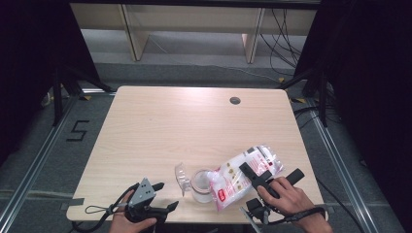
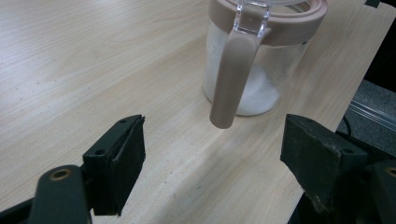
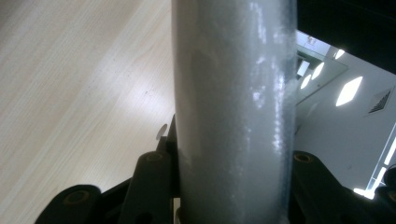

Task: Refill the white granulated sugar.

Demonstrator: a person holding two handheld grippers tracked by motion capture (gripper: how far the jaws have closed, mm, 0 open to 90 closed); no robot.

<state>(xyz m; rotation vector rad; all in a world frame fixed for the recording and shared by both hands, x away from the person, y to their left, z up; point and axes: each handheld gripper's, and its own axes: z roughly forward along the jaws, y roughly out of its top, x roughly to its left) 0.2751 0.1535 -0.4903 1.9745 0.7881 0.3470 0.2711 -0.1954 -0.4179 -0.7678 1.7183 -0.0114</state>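
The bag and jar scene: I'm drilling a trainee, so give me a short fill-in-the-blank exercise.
1. The right gripper is shut on the ____ of white powder.
2. The bag is tipped over the clear ____ with the pinkish rim.
3. The left gripper has its jaws ____, holding nothing.
4. The jar stands on a ____ table.

Missing words: bag; jar; open; wooden

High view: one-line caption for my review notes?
Right gripper tilts a clamped bag over an open jar; left gripper waits open.
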